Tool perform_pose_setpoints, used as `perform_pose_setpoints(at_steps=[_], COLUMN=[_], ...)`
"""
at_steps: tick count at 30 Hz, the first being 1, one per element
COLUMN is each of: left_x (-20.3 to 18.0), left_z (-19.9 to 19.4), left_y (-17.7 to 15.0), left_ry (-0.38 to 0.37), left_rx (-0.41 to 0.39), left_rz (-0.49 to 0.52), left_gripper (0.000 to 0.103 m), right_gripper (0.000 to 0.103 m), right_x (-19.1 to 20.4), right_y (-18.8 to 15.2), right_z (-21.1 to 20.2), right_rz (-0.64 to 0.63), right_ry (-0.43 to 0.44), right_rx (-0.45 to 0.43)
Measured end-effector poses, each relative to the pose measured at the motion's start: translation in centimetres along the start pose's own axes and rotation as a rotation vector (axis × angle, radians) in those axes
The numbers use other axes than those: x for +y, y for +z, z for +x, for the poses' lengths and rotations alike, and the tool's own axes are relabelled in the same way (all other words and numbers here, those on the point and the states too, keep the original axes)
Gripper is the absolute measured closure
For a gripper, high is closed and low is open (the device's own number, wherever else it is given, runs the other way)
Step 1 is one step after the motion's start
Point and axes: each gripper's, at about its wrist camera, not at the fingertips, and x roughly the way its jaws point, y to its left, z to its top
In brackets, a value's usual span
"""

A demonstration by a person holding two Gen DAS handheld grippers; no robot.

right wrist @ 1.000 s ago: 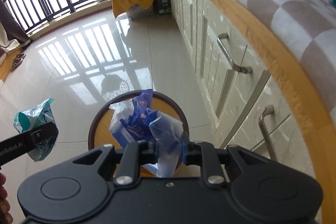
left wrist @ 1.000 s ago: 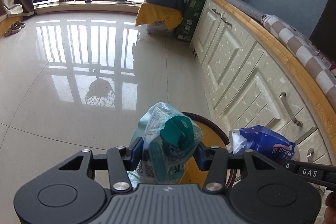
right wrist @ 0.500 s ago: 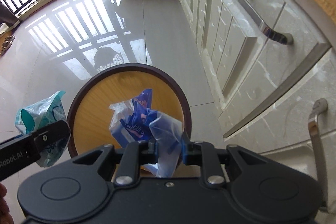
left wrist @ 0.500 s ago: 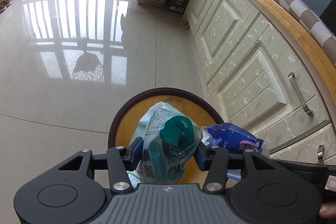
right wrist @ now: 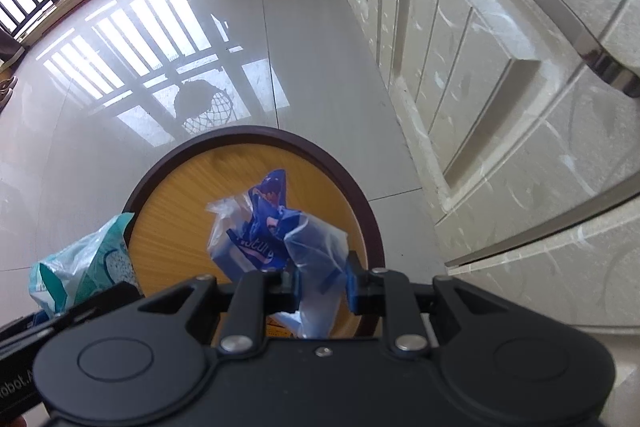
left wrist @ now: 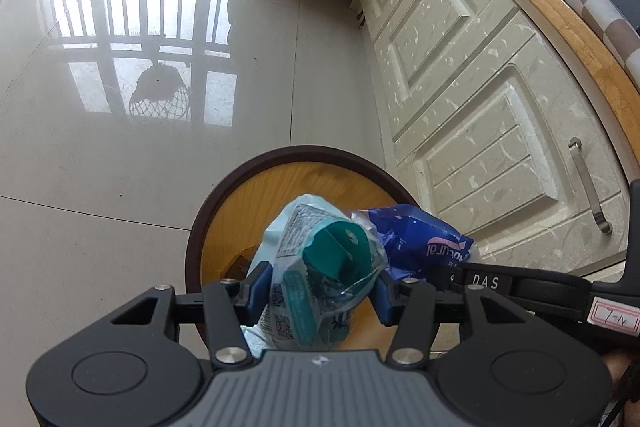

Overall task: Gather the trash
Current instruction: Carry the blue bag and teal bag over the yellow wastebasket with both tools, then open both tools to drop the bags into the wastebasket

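Left wrist view shows the left gripper (left wrist: 320, 297) clenched on a teal wrapper (left wrist: 320, 271), held above the round bin (left wrist: 208, 203) with its dark rim and wooden-coloured inside. Just to its right, the right gripper (right wrist: 322, 289) grasps a blue wrapper (right wrist: 272, 239), also over the bin's opening; the two pieces of trash look close enough to touch, though I cannot tell if they do. The bin stands on the pale tiled floor (left wrist: 120, 147), near the cream cabinets (left wrist: 480, 107) on the right. Judging by this, pickup is done for both pieces and the carry is finished; what is left is to let go so they drop in. Something small and dark lies at the bin's bottom, too unclear to name.
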Motion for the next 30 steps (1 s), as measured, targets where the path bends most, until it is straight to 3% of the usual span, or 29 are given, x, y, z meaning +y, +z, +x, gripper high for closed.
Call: perform_pose_setpoints(at_steps=[3,11,16,25,30], left_x=[0.2,-0.4,-0.8,-0.6,-0.6], left_z=[0.2,1.1,1.3,1.6,2.2], left_y=[0.3,1.0,1.0,1.0,1.0], left_ry=[-0.016,-0.023,-0.029,-0.012,0.004], left_rx=[0.009,0.014,0.018,0.019,0.033], left_rz=[-0.017,-0.023,-0.016,-0.009,0.003], left_gripper=[0.051,0.051,0.051,0.051,0.044], right_gripper=[0.07,0.066,0.055,0.051,0.051], right_x=[-0.2,-0.9,-1.0,-1.0,-1.6], right_y=[0.4,1.0,1.1,1.1,0.9], right_z=[0.0,0.4,0.4,0.0,-0.1], right_rz=[0.011,0.024,0.015,0.005,0.017], right_ry=[0.01,0.022,0.042,0.038,0.023], right_rx=[-0.007,0.028,0.032,0.043,0.046])
